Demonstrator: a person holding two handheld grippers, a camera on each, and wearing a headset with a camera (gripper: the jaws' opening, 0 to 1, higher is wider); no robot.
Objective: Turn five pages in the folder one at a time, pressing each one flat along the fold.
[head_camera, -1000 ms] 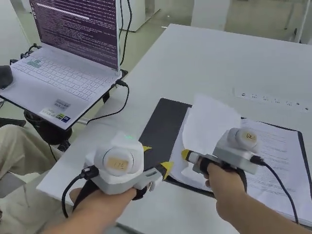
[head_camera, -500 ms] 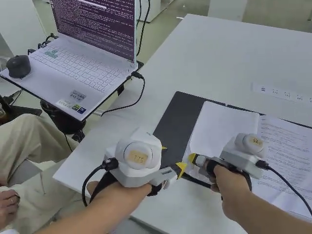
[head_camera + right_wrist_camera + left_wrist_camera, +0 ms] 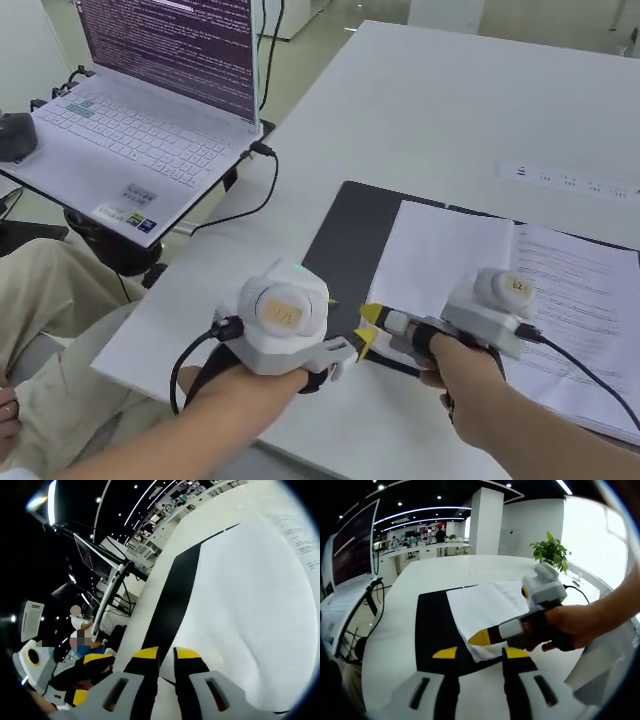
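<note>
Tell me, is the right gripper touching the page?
Cannot tell. In the left gripper view the right gripper overlaps the near edge of the page, but no contact or gap shows plainly.

You can read nothing cleanly. The round label point(image 3: 515, 287) atop your right gripper point(image 3: 372, 318) carries two digits, and the orange label point(image 3: 283, 314) on your left gripper point(image 3: 481, 653) carries marks, all blurred. Screen text on the open silver laptop point(image 3: 130, 150) and lines on the printed white page point(image 3: 590, 300) are too small.
</note>
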